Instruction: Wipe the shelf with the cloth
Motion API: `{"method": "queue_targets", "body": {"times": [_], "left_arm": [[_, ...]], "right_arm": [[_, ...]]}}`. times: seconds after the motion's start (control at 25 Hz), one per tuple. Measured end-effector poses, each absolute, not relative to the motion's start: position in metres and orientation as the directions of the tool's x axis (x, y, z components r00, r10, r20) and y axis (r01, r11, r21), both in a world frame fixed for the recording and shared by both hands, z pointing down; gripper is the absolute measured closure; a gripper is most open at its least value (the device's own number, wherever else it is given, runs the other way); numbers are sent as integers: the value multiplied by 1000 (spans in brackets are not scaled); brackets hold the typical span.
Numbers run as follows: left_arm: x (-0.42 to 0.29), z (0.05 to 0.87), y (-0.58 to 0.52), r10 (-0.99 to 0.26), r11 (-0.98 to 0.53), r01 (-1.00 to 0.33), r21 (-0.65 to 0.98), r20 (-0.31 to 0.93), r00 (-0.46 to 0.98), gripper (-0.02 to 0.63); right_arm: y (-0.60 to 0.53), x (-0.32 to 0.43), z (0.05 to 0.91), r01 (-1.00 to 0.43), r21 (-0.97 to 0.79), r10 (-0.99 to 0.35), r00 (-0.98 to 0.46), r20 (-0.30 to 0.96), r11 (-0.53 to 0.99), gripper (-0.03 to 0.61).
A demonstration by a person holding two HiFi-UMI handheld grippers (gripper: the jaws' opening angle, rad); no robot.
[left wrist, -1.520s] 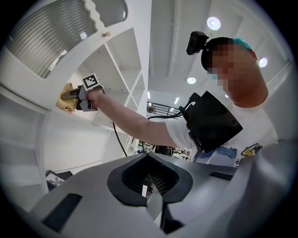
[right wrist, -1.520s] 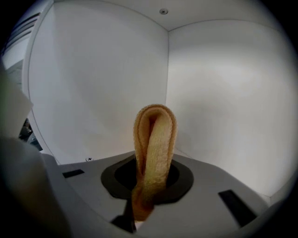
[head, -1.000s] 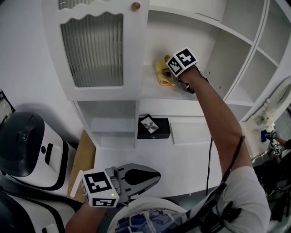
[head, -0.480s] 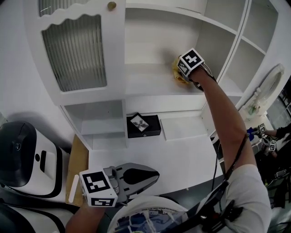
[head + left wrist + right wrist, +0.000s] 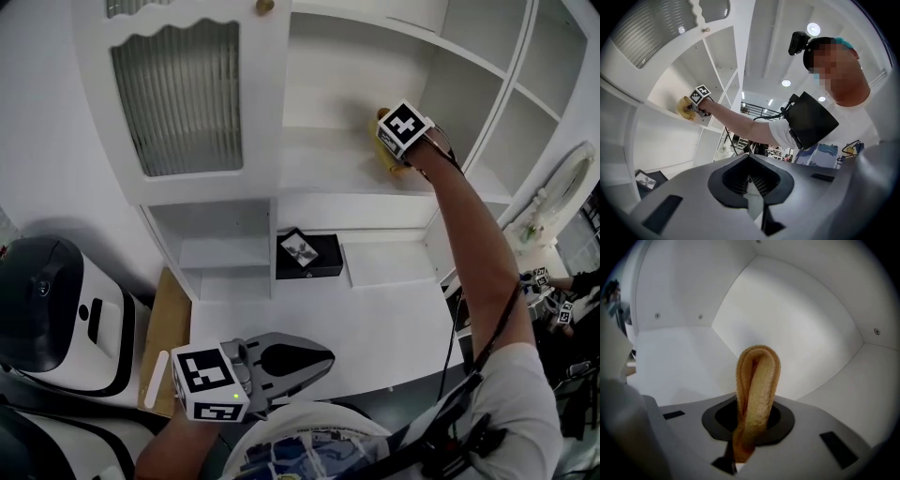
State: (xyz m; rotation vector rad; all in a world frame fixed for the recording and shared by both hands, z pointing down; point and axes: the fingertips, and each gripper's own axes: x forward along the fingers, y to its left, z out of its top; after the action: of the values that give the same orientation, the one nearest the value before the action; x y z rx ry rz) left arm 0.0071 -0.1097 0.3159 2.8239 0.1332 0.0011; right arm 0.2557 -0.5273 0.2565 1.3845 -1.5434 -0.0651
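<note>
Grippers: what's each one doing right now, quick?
Left gripper: closed, holding nothing.
Right gripper: closed on the yellow cloth.

2 tools [image 5: 323, 359] [image 5: 392, 150], 1 cloth [image 5: 757, 380] (yel.)

Head view: cloth [image 5: 386, 161] mostly hidden behind right tool [image 5: 394, 150]; only a yellow edge shows. Contact between cloth and shelf [image 5: 328, 164] not discernible. Right gripper view: lower end of cloth vanishes between the jaws. Print on box [image 5: 308, 255] too small to read. Left edge cuts off machine [image 5: 56, 309].
</note>
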Motion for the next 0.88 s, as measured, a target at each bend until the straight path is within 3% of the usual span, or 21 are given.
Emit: {"method": "queue_targets", "body": {"times": [0.2, 0.48, 0.64, 0.88], "left_arm": [[-1, 315, -107, 79, -949, 80, 304, -15, 997, 601], [-23, 318, -103, 37, -950, 39, 310, -12, 999, 601], [-35, 322, -99, 17, -950, 18, 313, -7, 1000, 601], [-39, 325, -98, 27, -948, 27, 318, -5, 1000, 601]], "right_arm": [[-524, 166, 238, -831, 305, -753, -191, 630, 465, 512], [-512, 50, 245, -772, 21, -614, -488, 621, 635, 512], [-511, 27, 265, -755, 22, -579, -483, 657, 655, 512], [-515, 61, 276, -782, 128, -620, -370, 692, 610, 512]]}}
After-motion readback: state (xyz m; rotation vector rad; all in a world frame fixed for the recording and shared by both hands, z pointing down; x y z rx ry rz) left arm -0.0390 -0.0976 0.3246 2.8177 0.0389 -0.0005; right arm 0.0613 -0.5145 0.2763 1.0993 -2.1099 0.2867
